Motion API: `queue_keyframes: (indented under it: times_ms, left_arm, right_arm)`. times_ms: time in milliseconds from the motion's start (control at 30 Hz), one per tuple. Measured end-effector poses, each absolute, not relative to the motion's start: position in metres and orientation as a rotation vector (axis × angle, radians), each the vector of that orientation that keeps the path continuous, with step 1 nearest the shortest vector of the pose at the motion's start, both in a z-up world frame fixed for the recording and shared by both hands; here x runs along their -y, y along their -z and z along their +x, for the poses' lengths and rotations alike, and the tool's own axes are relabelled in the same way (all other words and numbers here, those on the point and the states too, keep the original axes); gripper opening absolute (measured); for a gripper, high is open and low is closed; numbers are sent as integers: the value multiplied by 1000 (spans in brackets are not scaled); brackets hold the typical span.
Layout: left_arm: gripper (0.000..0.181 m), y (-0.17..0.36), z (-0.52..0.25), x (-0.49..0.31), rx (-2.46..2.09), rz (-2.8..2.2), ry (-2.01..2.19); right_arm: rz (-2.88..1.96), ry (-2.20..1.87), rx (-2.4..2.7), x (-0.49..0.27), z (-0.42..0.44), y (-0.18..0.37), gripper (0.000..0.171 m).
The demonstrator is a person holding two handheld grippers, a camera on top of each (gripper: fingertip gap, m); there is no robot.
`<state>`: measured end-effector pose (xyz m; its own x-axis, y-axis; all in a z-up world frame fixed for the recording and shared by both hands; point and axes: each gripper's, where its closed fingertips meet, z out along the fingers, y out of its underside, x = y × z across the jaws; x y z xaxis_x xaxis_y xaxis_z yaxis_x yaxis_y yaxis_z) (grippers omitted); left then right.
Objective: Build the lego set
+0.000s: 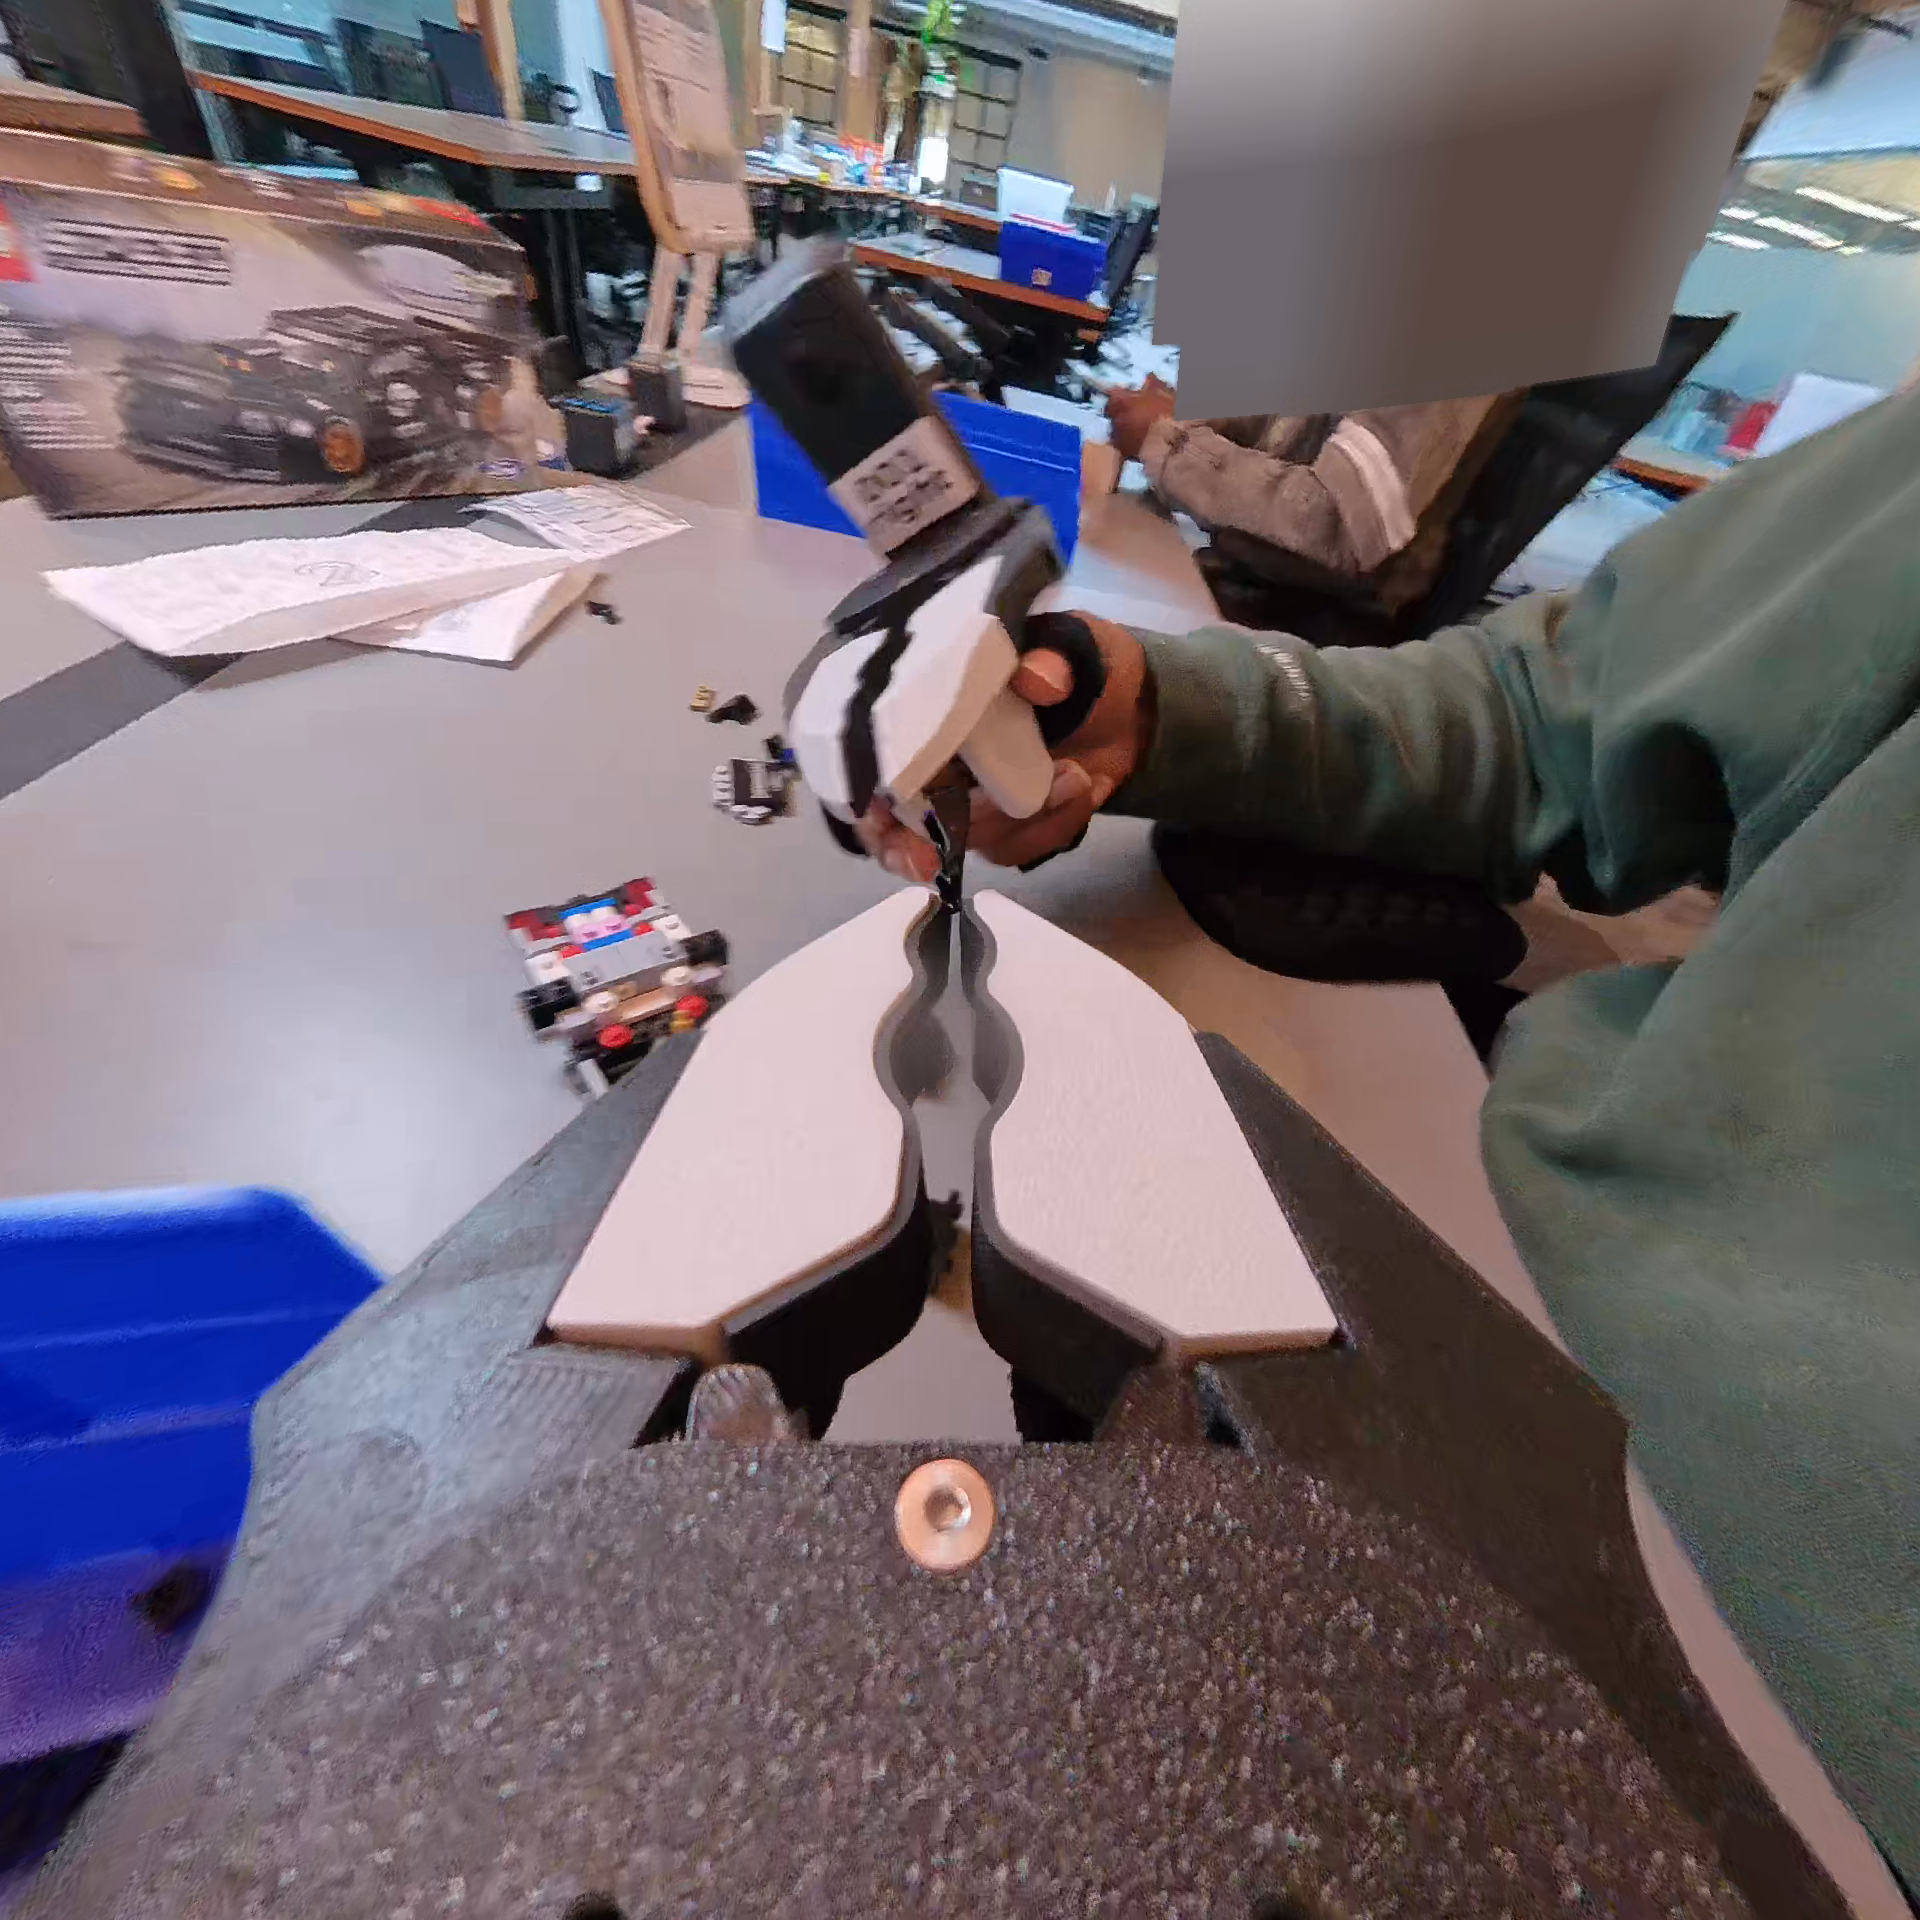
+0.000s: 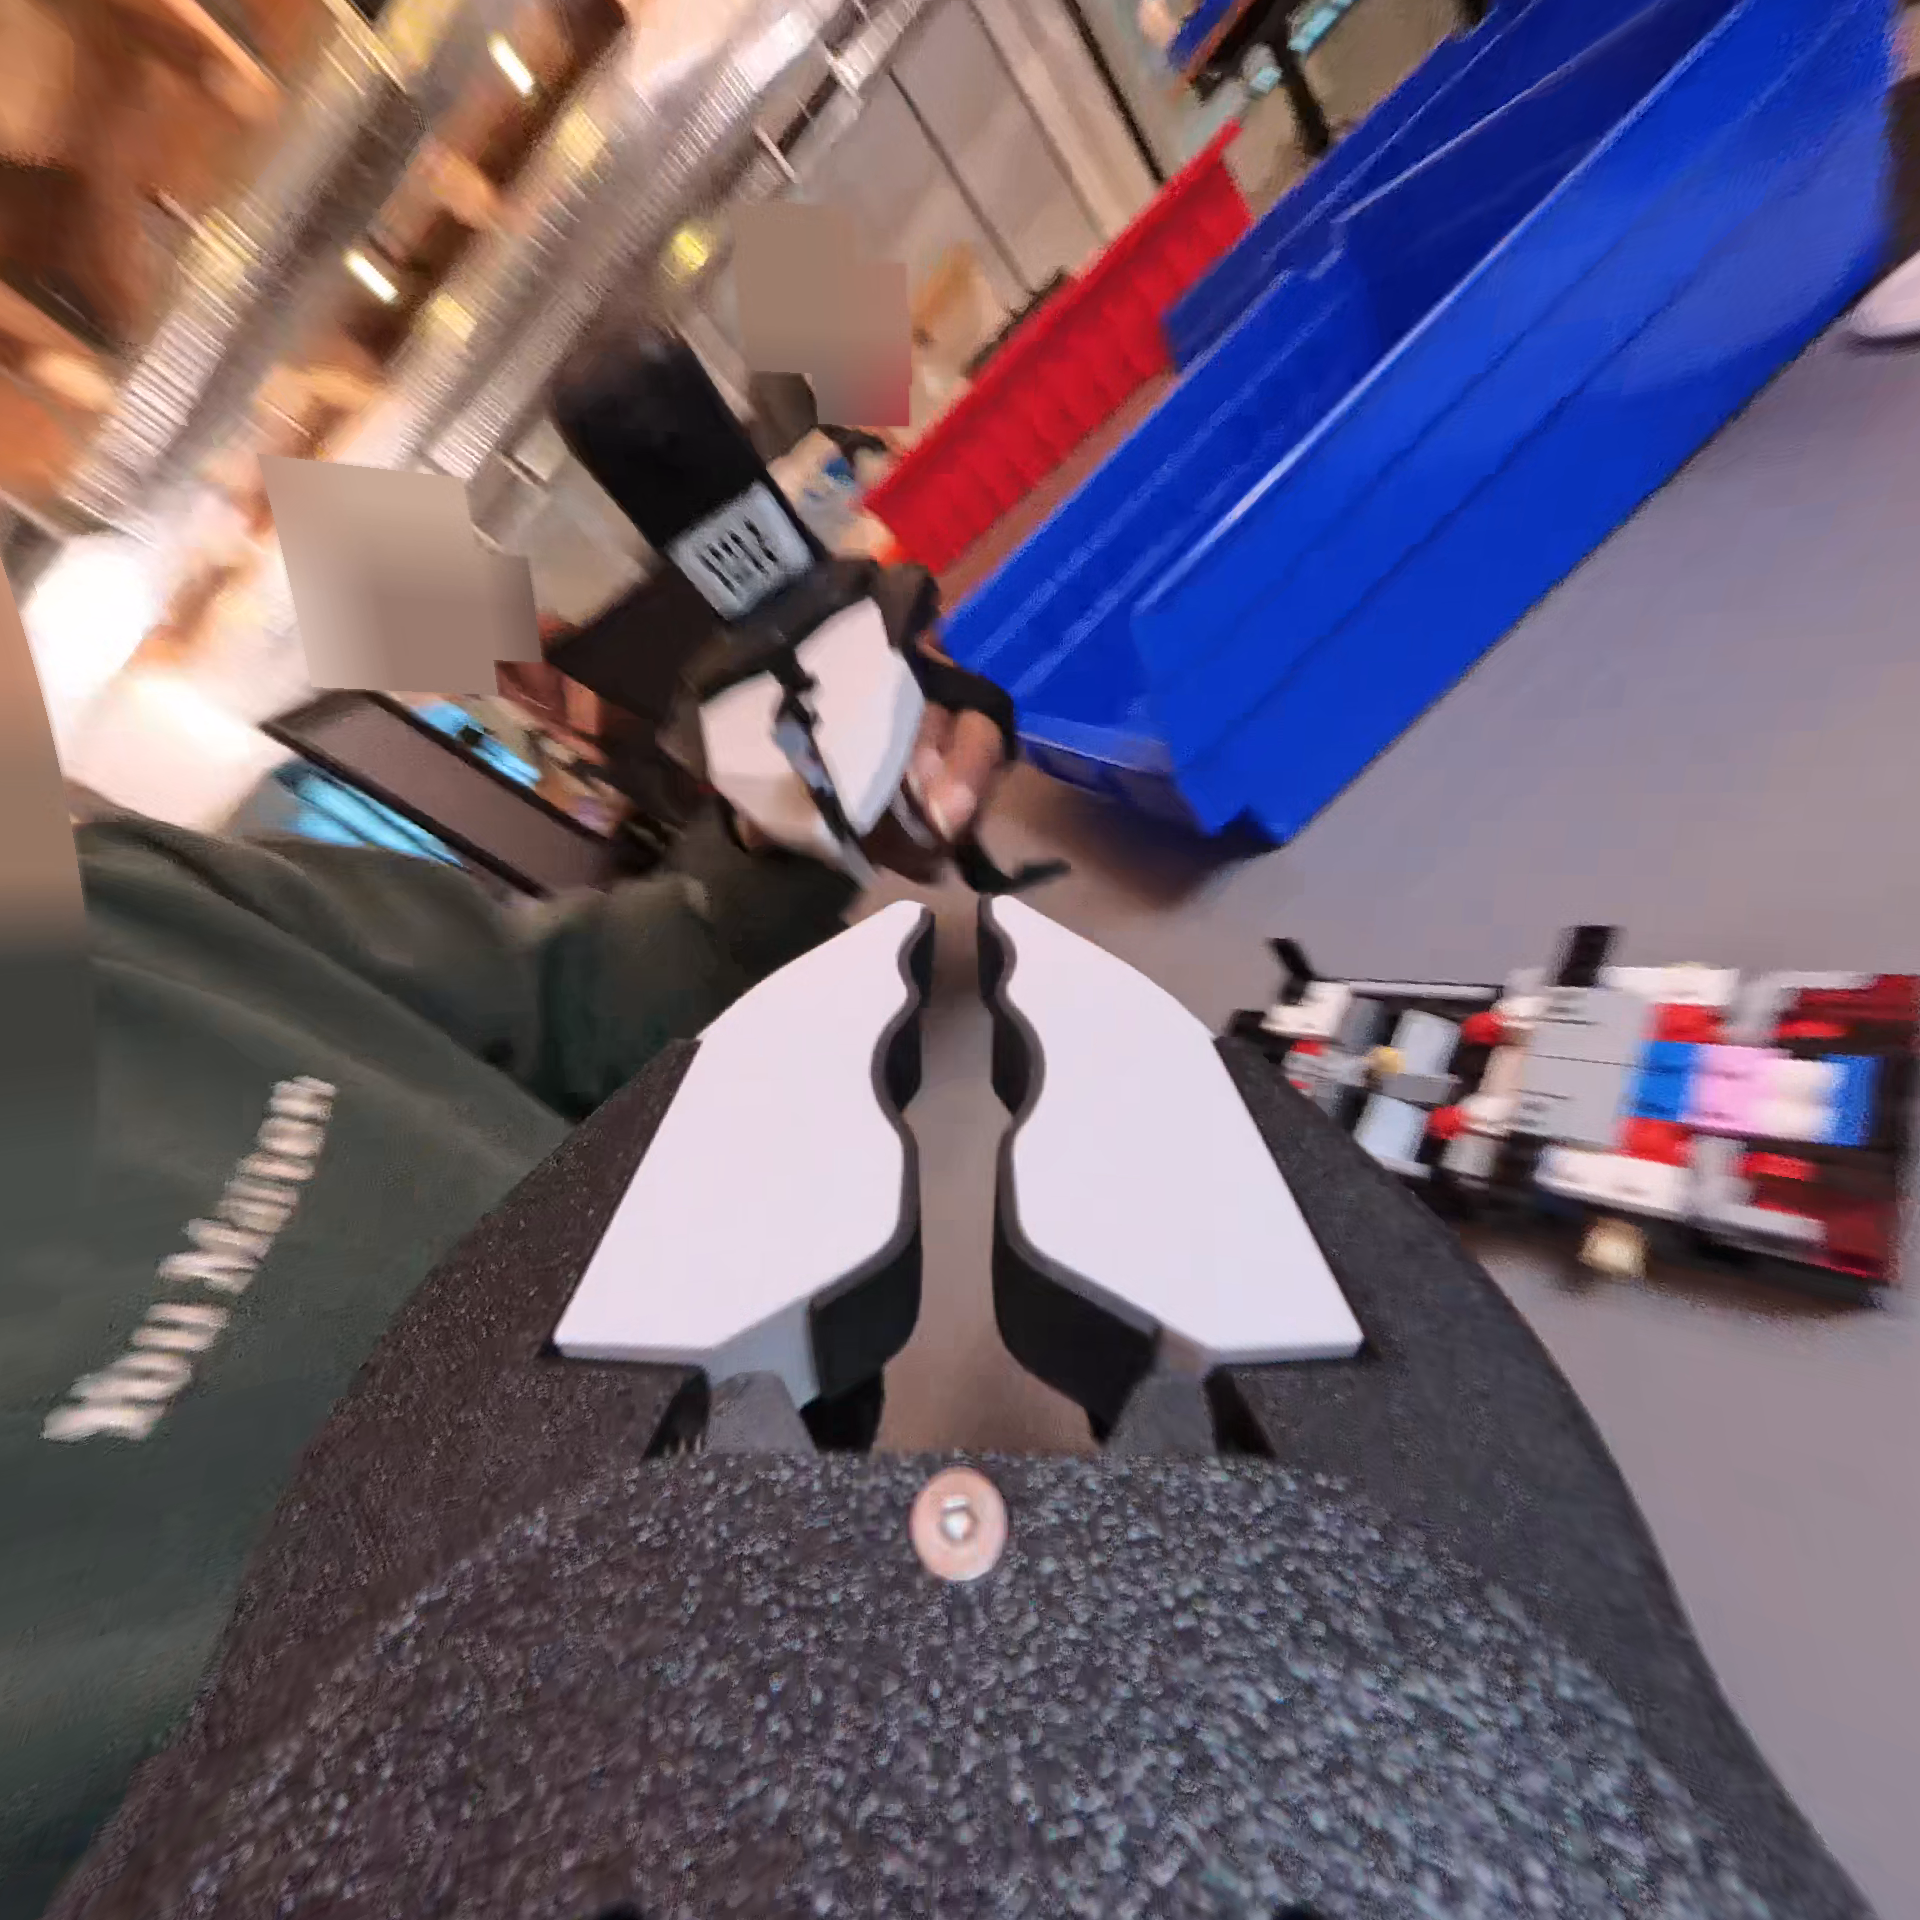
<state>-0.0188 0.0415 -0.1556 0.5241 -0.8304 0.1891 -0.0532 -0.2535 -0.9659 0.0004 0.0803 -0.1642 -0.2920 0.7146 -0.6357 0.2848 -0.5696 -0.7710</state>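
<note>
My left gripper [image 1: 948,906] is shut, its tips pinching the lower end of a thin black toy-brick piece [image 1: 954,842] held above the grey table [image 1: 260,883]. The piece runs up to my right gripper [image 1: 883,795], which points down at it from beyond. In the blurred right wrist view my right gripper [image 2: 954,909] has a clear gap between its pads. The black piece [image 2: 1013,875] lies just past its right fingertip, not between the pads. The left gripper [image 2: 860,868] shows close in front of it. A part-built toy-brick car [image 1: 613,971] lies on the table to the left [image 2: 1621,1101].
Loose small bricks [image 1: 750,784] lie beyond the car. Paper sheets [image 1: 312,592] and a set box [image 1: 260,343] are at the far left. A blue bin [image 1: 125,1403] is near left; blue [image 2: 1455,468] and red [image 2: 1070,416] bins stand behind. A green sleeve [image 1: 1455,727] fills the right.
</note>
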Motion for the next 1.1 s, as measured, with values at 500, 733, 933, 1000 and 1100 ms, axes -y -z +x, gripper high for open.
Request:
queue_keyframes:
  times_ms: [500,733,933,1000,1100]
  left_arm:
    - [36,223,-166,-82,-473,-2275,-81]
    - [52,221,-163,-85,-475,-2231,-16]
    - [56,214,-158,-82,-544,-2185,0]
    - [52,215,-162,-83,-542,-2180,-37]
    - [45,215,-167,-85,-531,-2177,-83]
  right_arm:
    - [-1621,-826,2138,-64,37,272,33]
    - [-1613,-833,2131,-64,34,276,21]
    - [-1595,-955,2017,-66,25,261,21]
    - [-1591,-963,1967,-70,21,256,21]
    - [-1586,-968,1936,-73,19,255,21]
